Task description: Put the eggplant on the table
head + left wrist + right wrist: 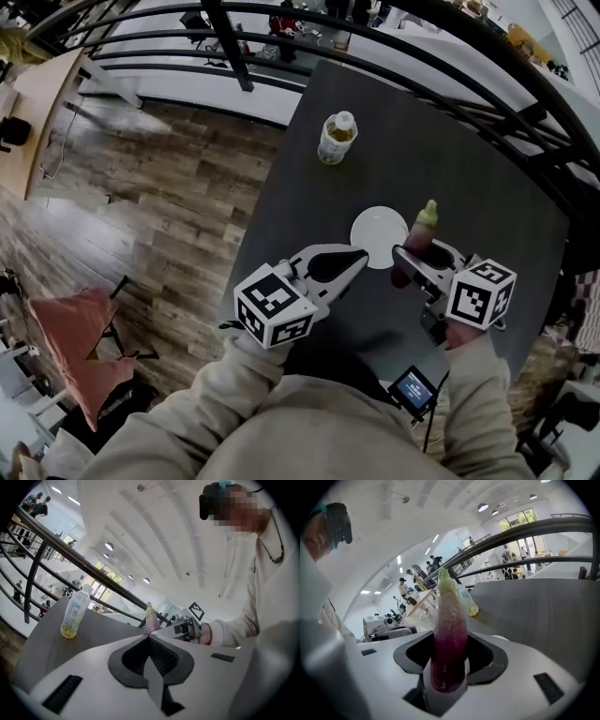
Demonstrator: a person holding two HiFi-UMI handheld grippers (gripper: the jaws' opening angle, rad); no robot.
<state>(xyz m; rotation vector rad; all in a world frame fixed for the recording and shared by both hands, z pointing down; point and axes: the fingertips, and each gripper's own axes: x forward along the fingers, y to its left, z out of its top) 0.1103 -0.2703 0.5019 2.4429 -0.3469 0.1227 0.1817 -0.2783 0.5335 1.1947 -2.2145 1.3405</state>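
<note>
Glossy purple eggplant [449, 620], tapering to a pale green tip, stands upright at frame centre, pinched by the right gripper [450, 644] over the matte dark table [469, 169]. Left gripper [150, 637] jaws meet.

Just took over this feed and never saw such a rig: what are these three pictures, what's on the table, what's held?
No robot here: a person works two hand-held, two-jaw grippers. One picture looks down from the person's head; the other two look along each gripper's jaws. On the dark table are a bottle and a white plate. The right gripper clamps an eggplant, green end up, beside the plate. The left gripper is shut and empty.
</note>
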